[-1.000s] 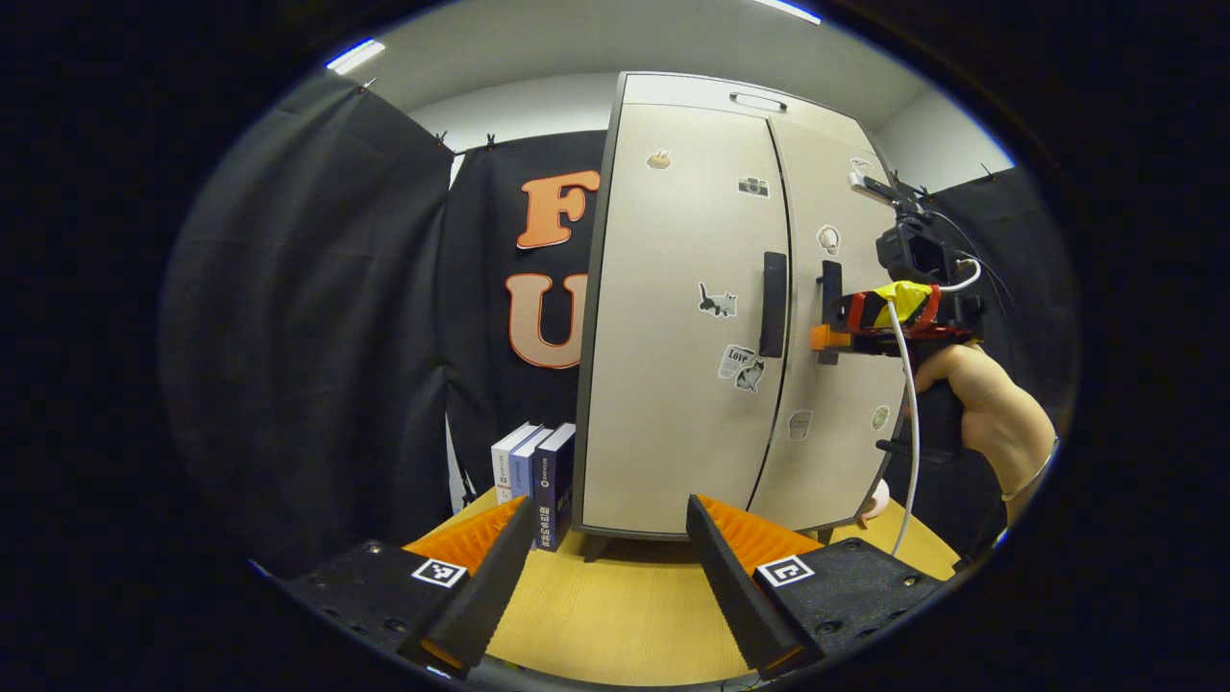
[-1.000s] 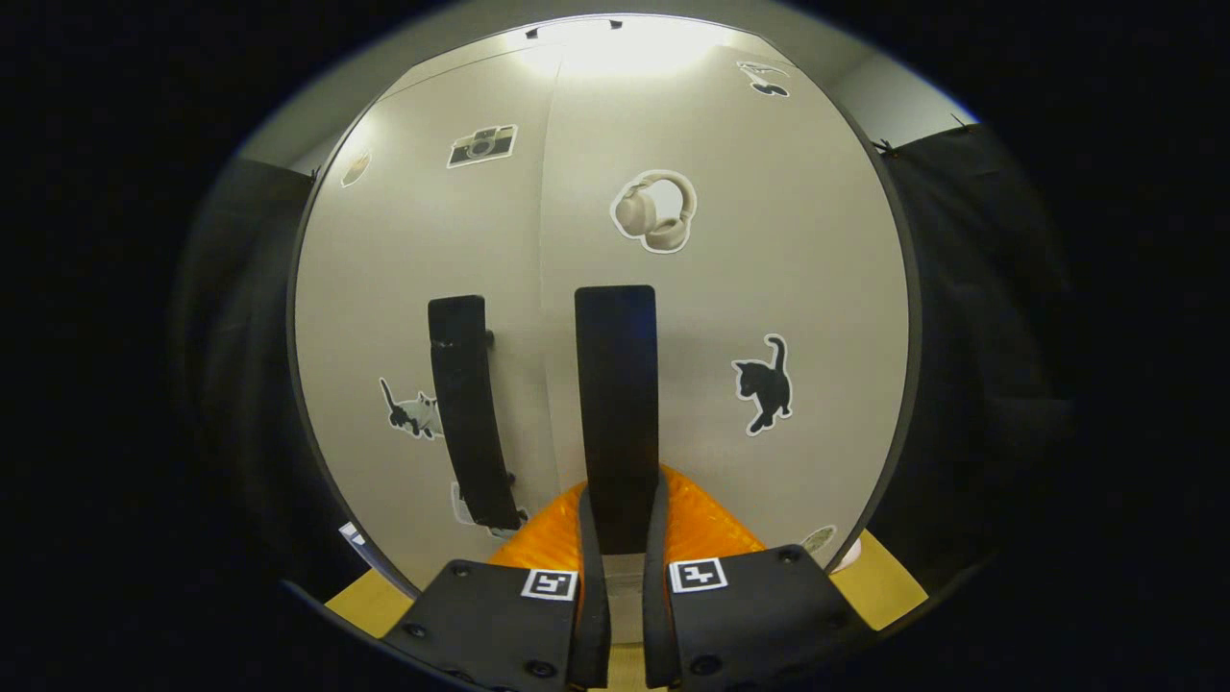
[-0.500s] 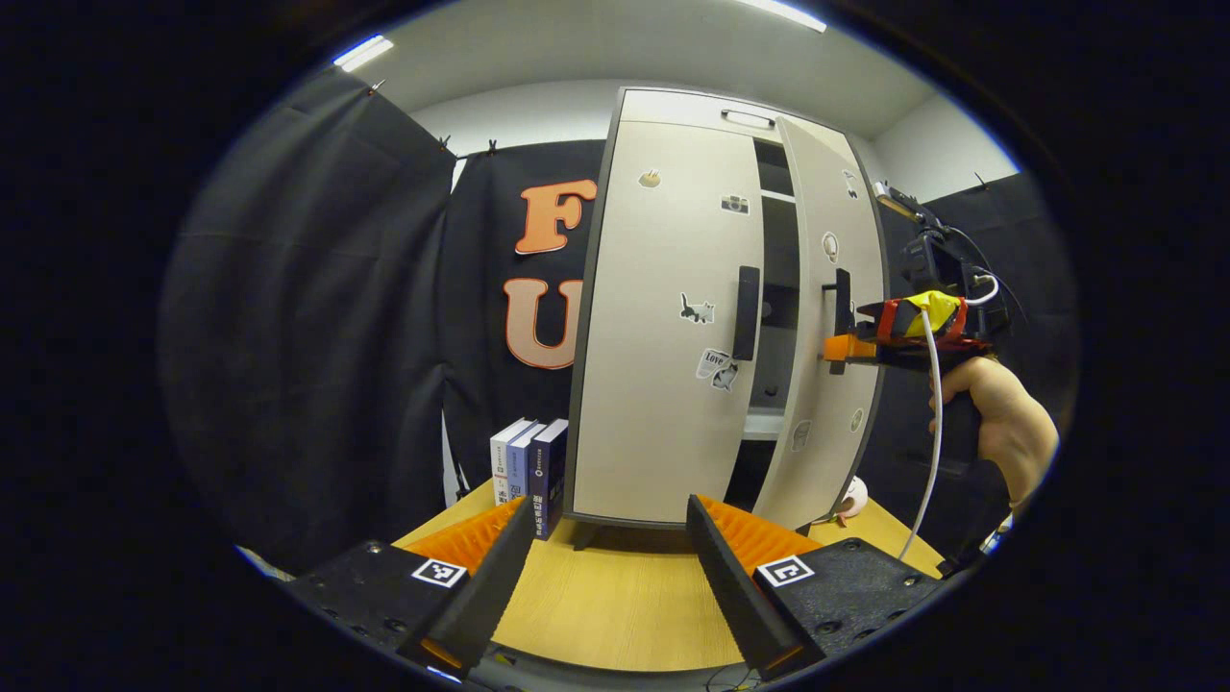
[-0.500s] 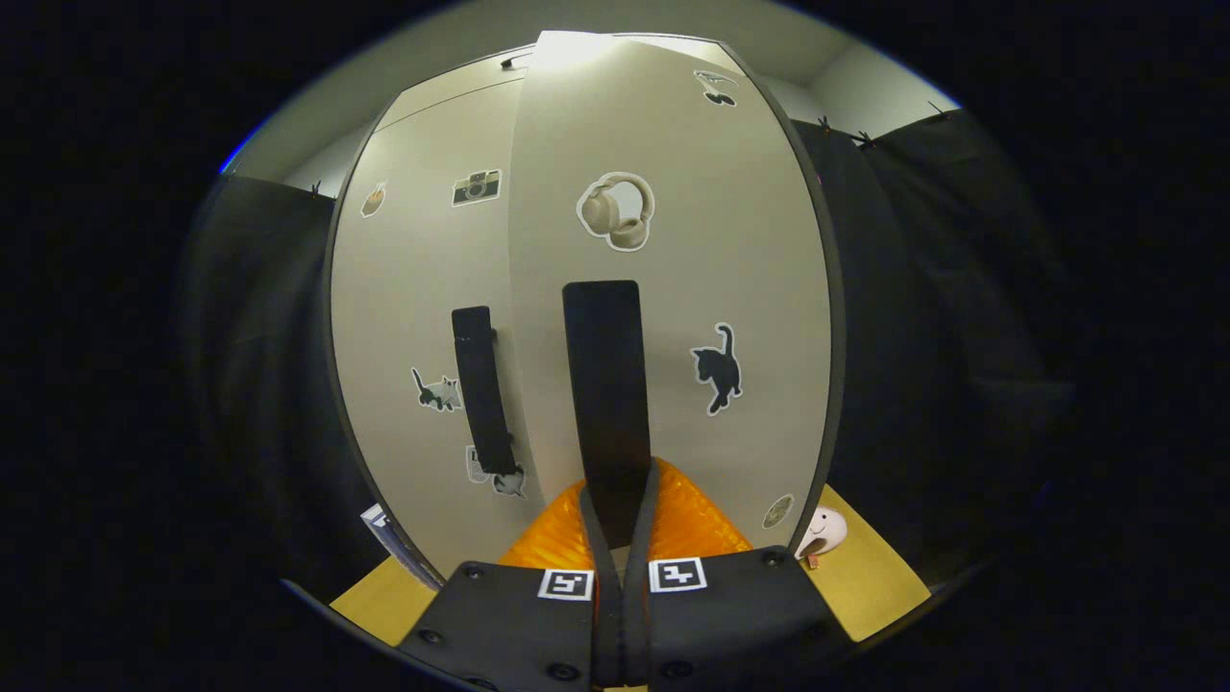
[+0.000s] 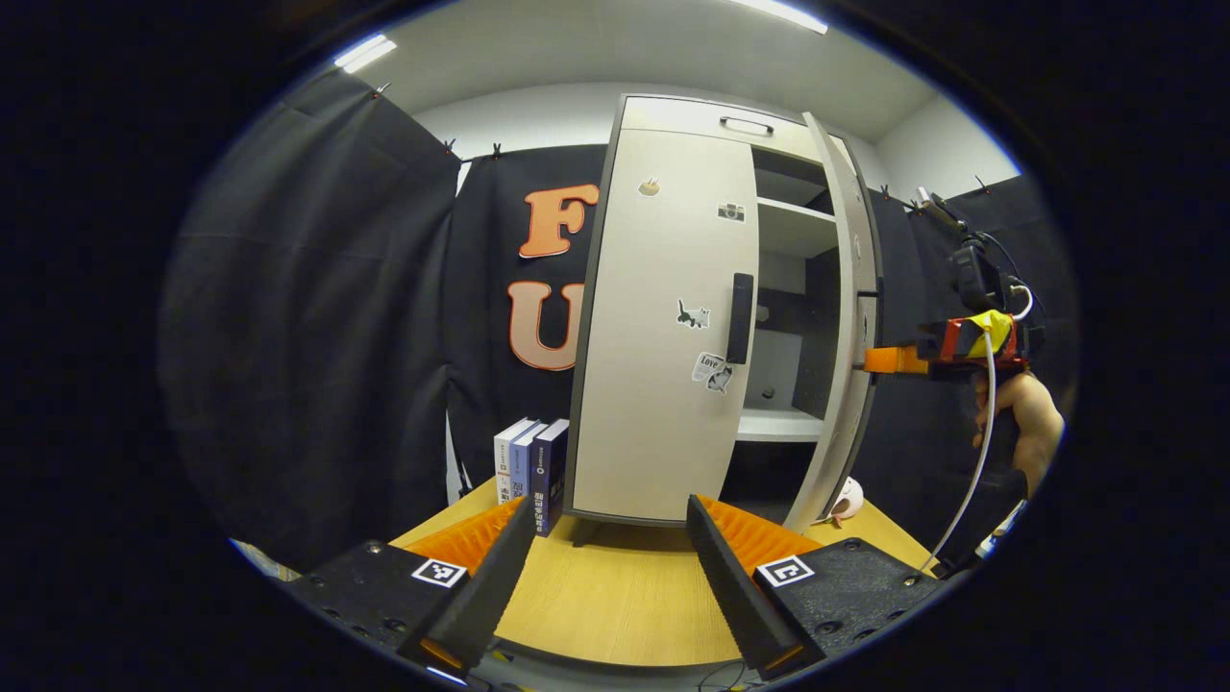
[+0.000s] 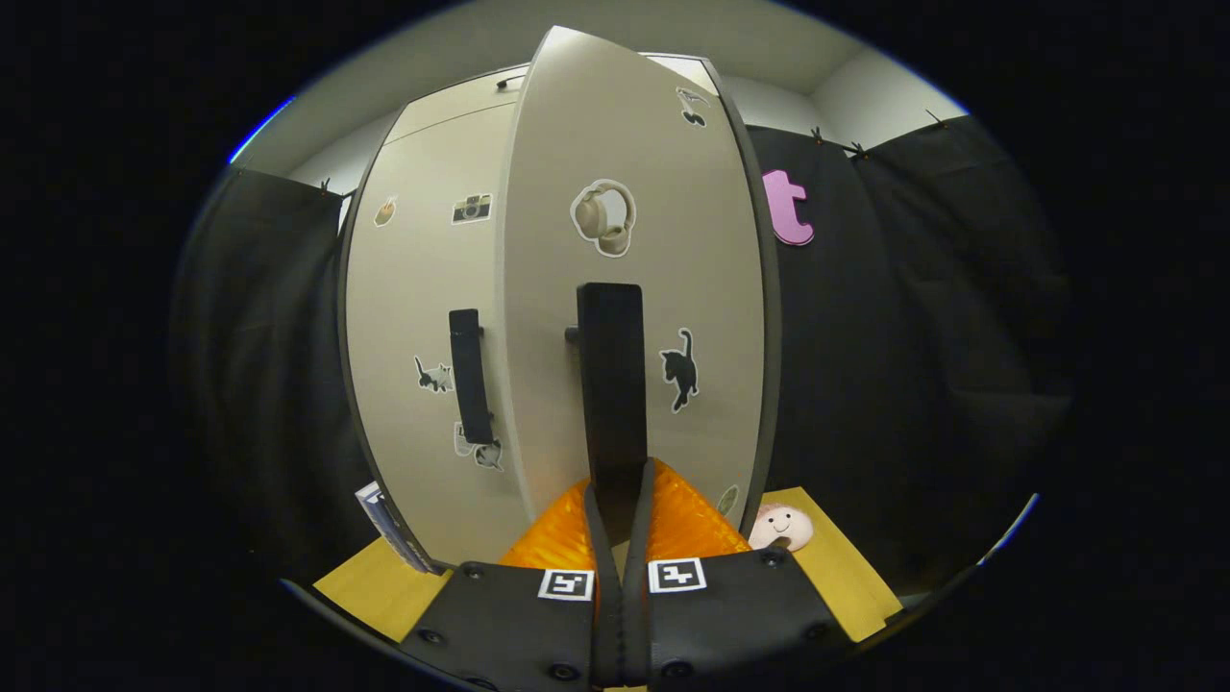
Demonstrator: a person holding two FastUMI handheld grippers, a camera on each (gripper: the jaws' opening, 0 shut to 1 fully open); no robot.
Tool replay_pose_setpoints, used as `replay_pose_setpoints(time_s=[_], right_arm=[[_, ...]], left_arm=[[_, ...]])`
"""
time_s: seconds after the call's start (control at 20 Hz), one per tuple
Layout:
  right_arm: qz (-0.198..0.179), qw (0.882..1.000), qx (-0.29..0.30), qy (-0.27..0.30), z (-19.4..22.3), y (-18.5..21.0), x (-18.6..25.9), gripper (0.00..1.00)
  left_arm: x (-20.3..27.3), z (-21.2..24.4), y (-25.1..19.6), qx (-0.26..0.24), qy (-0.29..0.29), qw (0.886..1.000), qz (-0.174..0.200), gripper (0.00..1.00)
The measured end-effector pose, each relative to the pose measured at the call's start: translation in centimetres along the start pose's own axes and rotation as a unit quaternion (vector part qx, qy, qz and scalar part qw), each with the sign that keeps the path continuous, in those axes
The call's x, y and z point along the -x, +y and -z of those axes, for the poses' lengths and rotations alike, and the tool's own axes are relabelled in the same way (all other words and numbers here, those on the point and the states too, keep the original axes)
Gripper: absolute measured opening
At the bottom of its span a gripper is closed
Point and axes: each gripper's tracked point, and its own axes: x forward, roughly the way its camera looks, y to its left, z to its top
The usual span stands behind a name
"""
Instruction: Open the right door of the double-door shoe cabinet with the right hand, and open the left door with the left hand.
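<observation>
Right door swung wide, left door shut.

The right gripper (image 6: 615, 500) has its fingers clamped on the right handle (image 6: 611, 384) of the right door (image 5: 846, 317), which stands well out from the cabinet (image 5: 673, 317). If the pull leaves the hinge's arc, the fingers could slip off. The left gripper (image 5: 610, 557) hangs with fingers wide over the tabletop (image 5: 615, 596), well short of the left handle (image 5: 741, 317); a low approach could miss it.

The shoe cabinet (image 5: 663, 317) is beige with black handles (image 5: 741, 317) and small cat and camera stickers; the surface (image 5: 615, 596) is pale wood; books (image 5: 530, 466) are white and navy.
</observation>
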Motion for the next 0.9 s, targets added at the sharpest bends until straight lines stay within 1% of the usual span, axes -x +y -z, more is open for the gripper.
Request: replay_pose_setpoints(time_s=[0.2, 0.4, 0.6, 0.9], right_arm=[[0.021, 0.999, 0.033, -0.013, -0.2, -2.4, 1.3, 0.08], [0.018, 1.0, 0.015, -0.006, 0.0, -2.6, 2.0, 0.07], [0.03, 0.999, 0.025, -0.008, -0.1, -4.3, 2.7, 0.07], [0.042, 0.999, 0.014, -0.008, -0.1, -6.4, 3.4, 0.07]], left_arm=[[-0.7, -1.3, -0.9, -0.007, -0.018, 1.0, 0.004, 0.94], [-1.1, -2.0, -2.5, 0.002, -0.025, 1.0, 0.014, 0.94], [-1.2, -2.2, -3.6, -0.004, -0.027, 0.999, 0.019, 0.94], [-1.6, -2.0, -4.6, -0.007, -0.019, 1.0, 0.014, 0.95]])
